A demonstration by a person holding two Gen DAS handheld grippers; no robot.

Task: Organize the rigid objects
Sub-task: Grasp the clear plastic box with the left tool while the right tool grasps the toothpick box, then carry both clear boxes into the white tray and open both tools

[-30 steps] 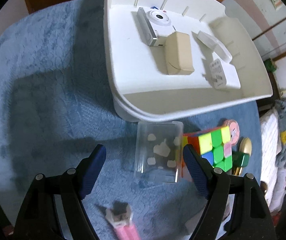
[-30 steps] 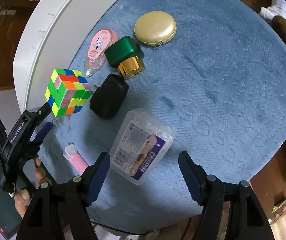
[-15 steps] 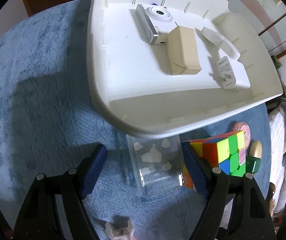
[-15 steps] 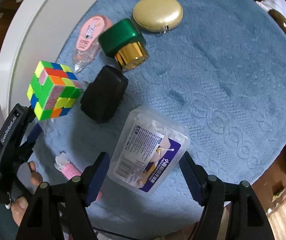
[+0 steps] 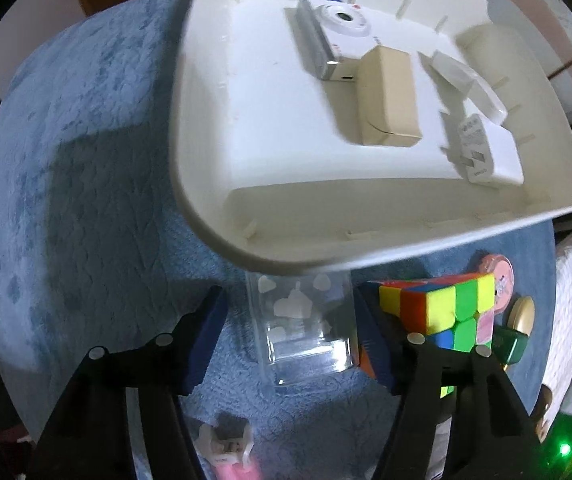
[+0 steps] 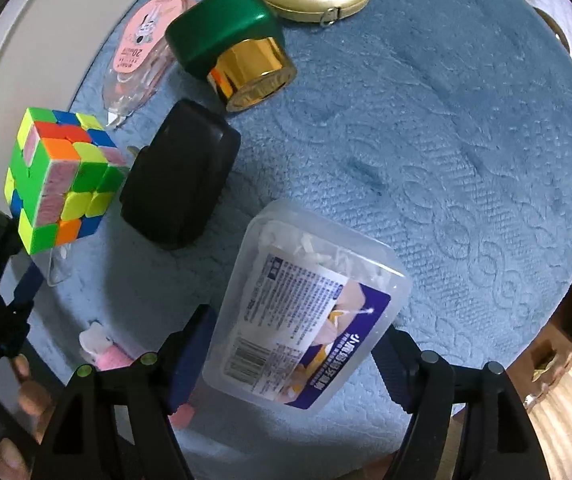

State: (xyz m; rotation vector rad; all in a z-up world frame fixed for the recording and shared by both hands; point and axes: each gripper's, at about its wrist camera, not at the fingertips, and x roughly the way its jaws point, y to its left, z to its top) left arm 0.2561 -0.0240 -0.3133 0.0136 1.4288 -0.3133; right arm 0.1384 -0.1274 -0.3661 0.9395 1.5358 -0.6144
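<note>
Two pairs of tongs point down at a desk covered in blue cloth [image 5: 85,200], and places here are given from the puzzle cube [image 5: 438,308].

The left tongs [image 5: 290,344] straddle a clear box [image 5: 306,324] just left of the cube. Their jaws are closing, and neither pad presses on the box yet. The risk is that the right pad, which sits in the narrow gap against the cube, catches the cube and drags it along. The white tray's rim [image 5: 286,264] also overhangs the box's far end, so a lift could knock it.

The right tongs [image 6: 294,356] straddle a labelled plastic box [image 6: 310,304], nearer than the cube on its other side. Their jaws are opening, with the box between them and seemingly not gripped. It lies slantwise to the pads, so a squeeze may twist it out.

The labelled box holds small white pieces, too small to identify. The clear box appears empty, with white shapes printed on it.

Beyond the cube, the tray holds a white camera [image 5: 334,40], a beige case [image 5: 386,96], a clear lid [image 5: 466,80] and a white charger [image 5: 486,152].
</note>
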